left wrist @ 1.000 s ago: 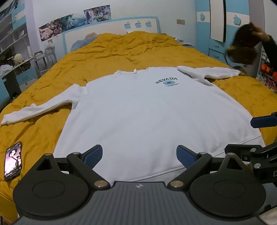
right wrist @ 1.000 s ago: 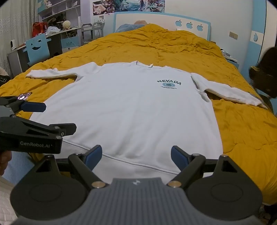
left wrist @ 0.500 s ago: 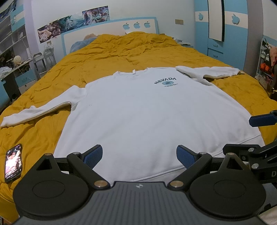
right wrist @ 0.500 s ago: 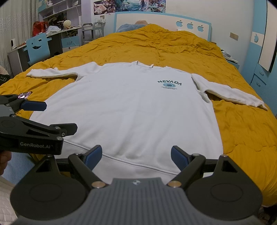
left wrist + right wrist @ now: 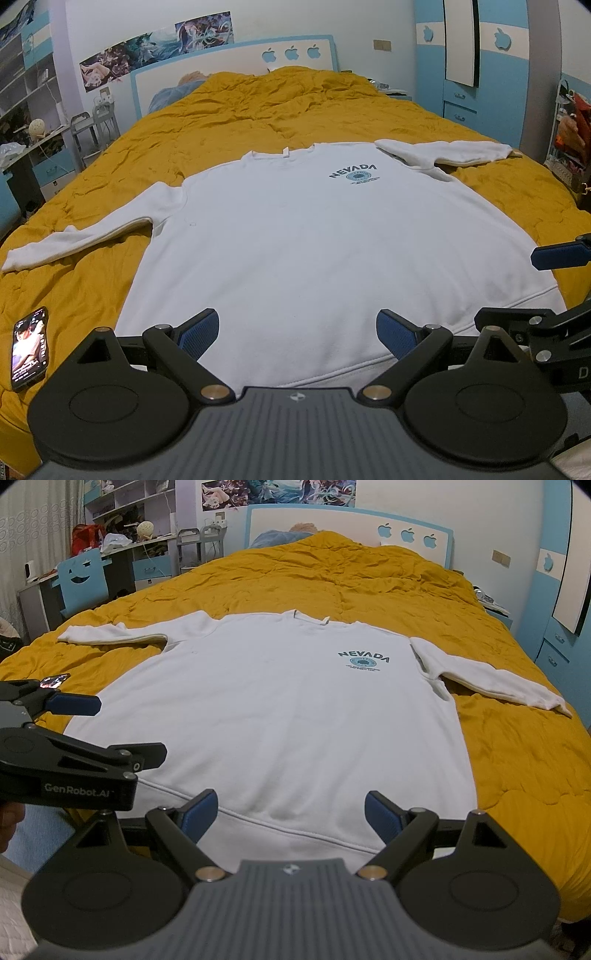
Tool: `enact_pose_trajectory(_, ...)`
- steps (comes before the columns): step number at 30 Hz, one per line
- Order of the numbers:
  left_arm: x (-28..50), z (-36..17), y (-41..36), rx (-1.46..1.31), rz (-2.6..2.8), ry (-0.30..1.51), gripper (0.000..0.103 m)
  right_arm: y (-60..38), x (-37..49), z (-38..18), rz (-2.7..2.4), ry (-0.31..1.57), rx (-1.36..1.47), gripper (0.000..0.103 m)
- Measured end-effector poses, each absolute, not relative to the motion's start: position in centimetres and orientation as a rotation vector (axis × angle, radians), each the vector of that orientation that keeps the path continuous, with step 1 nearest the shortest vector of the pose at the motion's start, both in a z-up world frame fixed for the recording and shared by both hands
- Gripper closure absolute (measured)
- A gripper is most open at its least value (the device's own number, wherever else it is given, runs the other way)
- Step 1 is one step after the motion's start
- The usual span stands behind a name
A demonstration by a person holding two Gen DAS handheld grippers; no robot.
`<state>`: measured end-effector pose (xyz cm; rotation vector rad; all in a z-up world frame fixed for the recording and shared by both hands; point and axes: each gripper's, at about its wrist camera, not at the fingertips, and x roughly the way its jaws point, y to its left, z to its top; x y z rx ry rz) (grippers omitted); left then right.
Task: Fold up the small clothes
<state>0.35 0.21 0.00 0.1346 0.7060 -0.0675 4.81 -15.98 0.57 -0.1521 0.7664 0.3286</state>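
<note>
sweatshirt [image 5: 314,236]: white matt cloth, smooth. bedspread [image 5: 258,110]: mustard cloth, crinkled, matt. left gripper [image 5: 297,332]: matt black plastic, ribbed blue pads [image 5: 197,330]. phone [image 5: 30,347] was glossy.

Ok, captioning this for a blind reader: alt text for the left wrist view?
A white sweatshirt lies flat, sleeves spread, on a yellow bedspread. The left gripper hangs open over its hem, and a phone lies at left.

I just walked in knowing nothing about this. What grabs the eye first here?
A white NEVADA sweatshirt lies flat, sleeves spread, across a mustard-yellow quilt that covers the bed. Nearest the cameras, the left gripper and right gripper hover open over its hem. A lit phone lies at the quilt's left edge.
</note>
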Motion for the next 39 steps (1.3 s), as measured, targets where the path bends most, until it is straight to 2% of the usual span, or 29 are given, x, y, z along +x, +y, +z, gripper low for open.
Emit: enact_pose_trajectory(39,0.35,-0.52,0.53,0.132,-0.062,0.722,0.000,-15.53,4.97,-0.25,0.331,0.778,-0.148,0.020)
